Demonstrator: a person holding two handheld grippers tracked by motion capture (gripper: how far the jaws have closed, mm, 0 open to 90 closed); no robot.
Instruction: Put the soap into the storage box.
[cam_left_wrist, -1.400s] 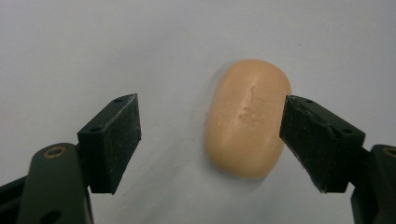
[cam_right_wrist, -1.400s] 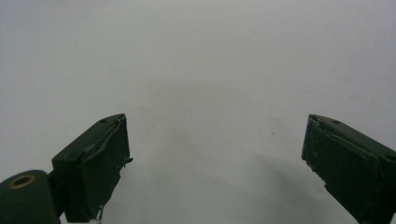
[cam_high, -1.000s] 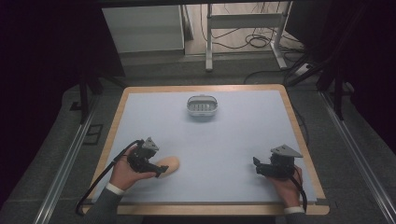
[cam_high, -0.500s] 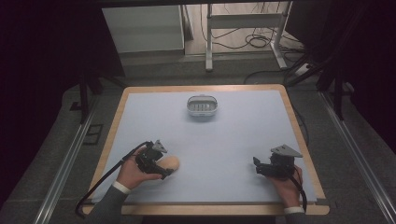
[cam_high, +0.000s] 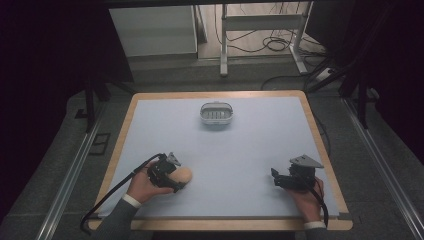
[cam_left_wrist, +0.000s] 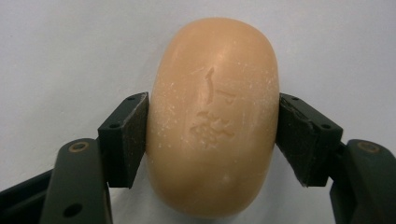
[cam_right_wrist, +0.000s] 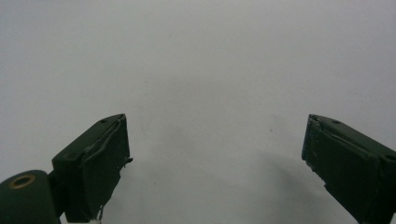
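black claws, grey sleeve, white cuff

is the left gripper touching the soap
Touching. In the left gripper view both jaws of the left gripper press flat against the sides of the soap, with no gap on either side.

High view: overhead, facing forward and down, far, whole table mid-frame. Gripper views: very close, along jaws onto tabletop. Left view and high view share soap, lower left.
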